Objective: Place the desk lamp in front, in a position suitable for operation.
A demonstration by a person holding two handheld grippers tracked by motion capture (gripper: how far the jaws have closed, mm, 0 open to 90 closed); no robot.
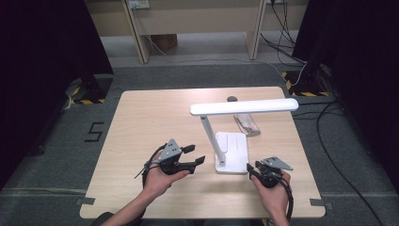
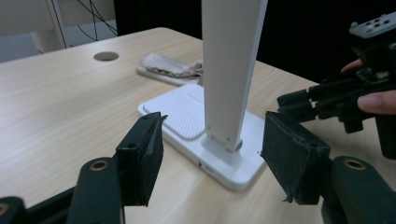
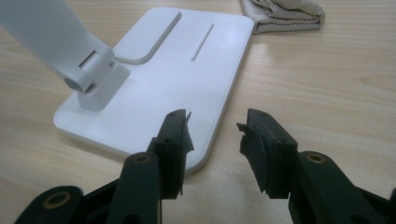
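A white desk lamp stands on the wooden table (image 1: pixel 141 122), with a flat base (image 1: pixel 234 147), a slanted arm (image 1: pixel 210 136) and a long head bar (image 1: pixel 244 107). My left gripper (image 1: pixel 195 154) hovers just left of the lamp's foot, open and with nothing held. In the left gripper view its jaws (image 2: pixel 212 140) frame the lamp arm (image 2: pixel 231 70) from a short distance. My right gripper (image 1: pixel 254 167) is open at the base's near right corner. In the right gripper view its jaws (image 3: pixel 215 128) point at the base edge (image 3: pixel 177 70), apart from it.
A folded beige cloth (image 1: pixel 247 124) lies behind the lamp base, also seen as the cloth (image 3: pixel 285 14) in the right gripper view. A round cable hole (image 1: pixel 232 99) sits near the table's far edge. Cables run across the floor at the right.
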